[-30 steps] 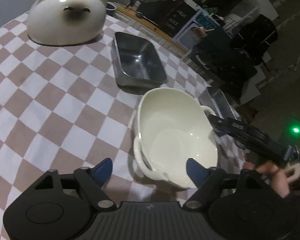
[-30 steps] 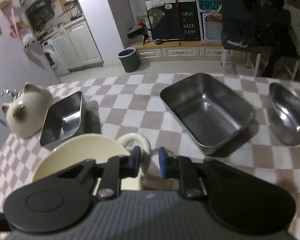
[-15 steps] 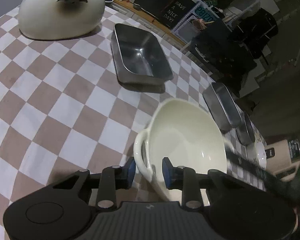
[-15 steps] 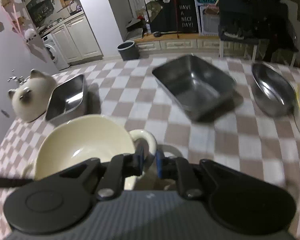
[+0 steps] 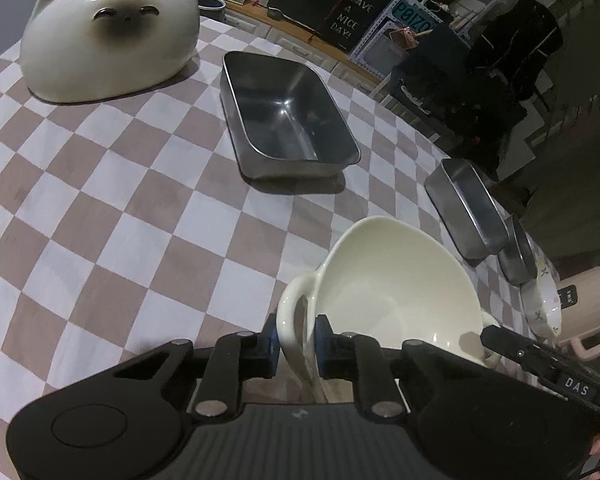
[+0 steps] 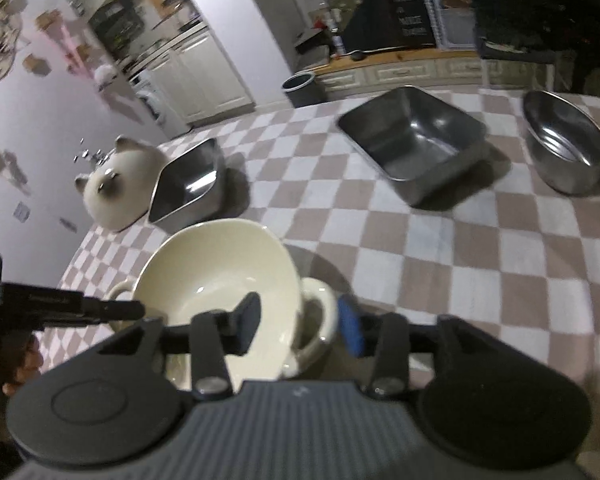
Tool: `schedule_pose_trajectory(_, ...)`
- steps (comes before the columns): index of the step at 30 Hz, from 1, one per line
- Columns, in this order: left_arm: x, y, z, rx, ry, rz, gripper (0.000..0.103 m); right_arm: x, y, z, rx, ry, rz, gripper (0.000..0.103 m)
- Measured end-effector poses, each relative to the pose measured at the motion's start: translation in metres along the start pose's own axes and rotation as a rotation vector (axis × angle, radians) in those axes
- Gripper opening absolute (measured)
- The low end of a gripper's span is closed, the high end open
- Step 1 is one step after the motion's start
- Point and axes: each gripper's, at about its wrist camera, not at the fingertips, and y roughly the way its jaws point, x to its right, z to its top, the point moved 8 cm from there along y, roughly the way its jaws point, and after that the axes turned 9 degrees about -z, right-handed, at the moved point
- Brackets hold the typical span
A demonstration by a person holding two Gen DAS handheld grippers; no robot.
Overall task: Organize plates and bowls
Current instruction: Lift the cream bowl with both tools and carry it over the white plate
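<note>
A cream two-handled bowl (image 5: pixel 400 280) sits on the checkered tablecloth (image 5: pixel 100 208). My left gripper (image 5: pixel 298 340) has its blue pads pressed on the bowl's near handle (image 5: pixel 290 312), jaws still closing. In the right wrist view the same bowl (image 6: pixel 220 272) lies just ahead. The right gripper (image 6: pixel 300 326) straddles the other handle (image 6: pixel 320 304) with its jaws opening and the pads off it. Each gripper shows in the other's view: the right one (image 5: pixel 540 364), the left one (image 6: pixel 80 308).
A white cat-shaped ceramic piece (image 5: pixel 112 32) stands far left, with a rectangular steel tray (image 5: pixel 288 116) beside it. A second steel tray (image 6: pixel 416 140) and an oval steel bowl (image 6: pixel 564 140) lie to the right. A floral plate (image 5: pixel 544 308) and a beige mug (image 5: pixel 584 304) sit at the right edge.
The left jaws narrowed from wide open onto the bowl's near handle. The right jaws, pinched on the other handle before, have spread apart. The bowl has shifted away from the nearest steel tray.
</note>
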Motion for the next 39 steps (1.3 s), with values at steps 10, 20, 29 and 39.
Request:
schedule_pose_trajectory(10,0.003,0.002,0.0,-0.001,0.025,0.029,0.019,0.01,0.009,0.001,-0.003,0.06,-0.047,0.029)
schedule_pose_trajectory(20,0.021,-0.018,0.008,0.049,0.061,0.003,0.018,0.009,-0.011,0.002,0.032,0.088,-0.05,0.029)
schedule_pose_trajectory(29,0.052,-0.054,0.011,0.102,0.116,-0.049,0.019,0.003,-0.06,0.018,0.117,0.124,-0.051,0.028)
schedule_pose_trajectory(39,0.077,-0.102,-0.004,0.138,0.17,-0.11,0.019,-0.009,-0.117,0.014,0.174,0.109,-0.076,0.028)
